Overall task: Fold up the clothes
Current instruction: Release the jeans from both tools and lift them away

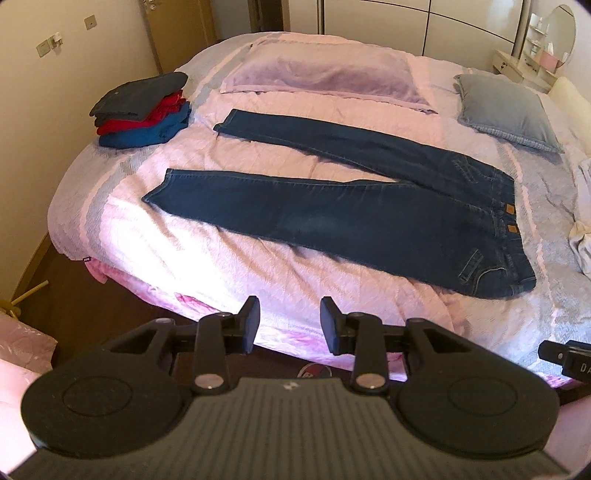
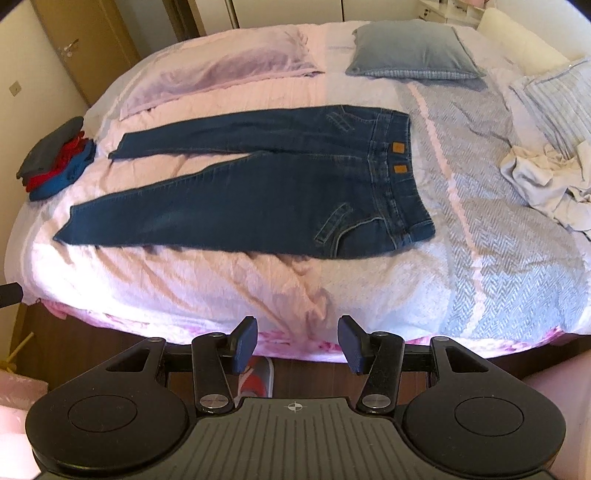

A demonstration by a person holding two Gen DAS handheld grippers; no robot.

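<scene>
A wide bed [image 1: 122, 236] fills both views, spread with a pale pink cover that turns to grey herringbone on the right-hand side. Dark blue jeans [image 1: 332, 218] lie flat across the middle of it, back side up, with the two legs spread apart and running to the left and the waistband with its brown labels to the right.

A lilac pillow [image 1: 321, 75] lies just beyond the far leg, and a grey-blue cushion [image 1: 506, 110] sits to its right. At the left edge of the bed is a stack of folded clothes [image 1: 144, 110], dark grey on top, red below it and blue at the bottom, well apart from the jeans. A crumpled pale garment [image 2: 546, 181] lies on the grey side, to the right of the waistband.

The left hand-held gripper [image 1: 290, 325] hangs at the near edge of the bed, near the jeans' closer leg but not touching it; its jaws stand apart with nothing between them. The right hand-held gripper [image 2: 297, 345] hangs likewise at the near edge, nearer the seat and waistband, jaws apart and empty.

Dark wooden floor shows under the bed's edge. A cream wall with switches and a wooden door [image 1: 173, 29] lie to the far left.
</scene>
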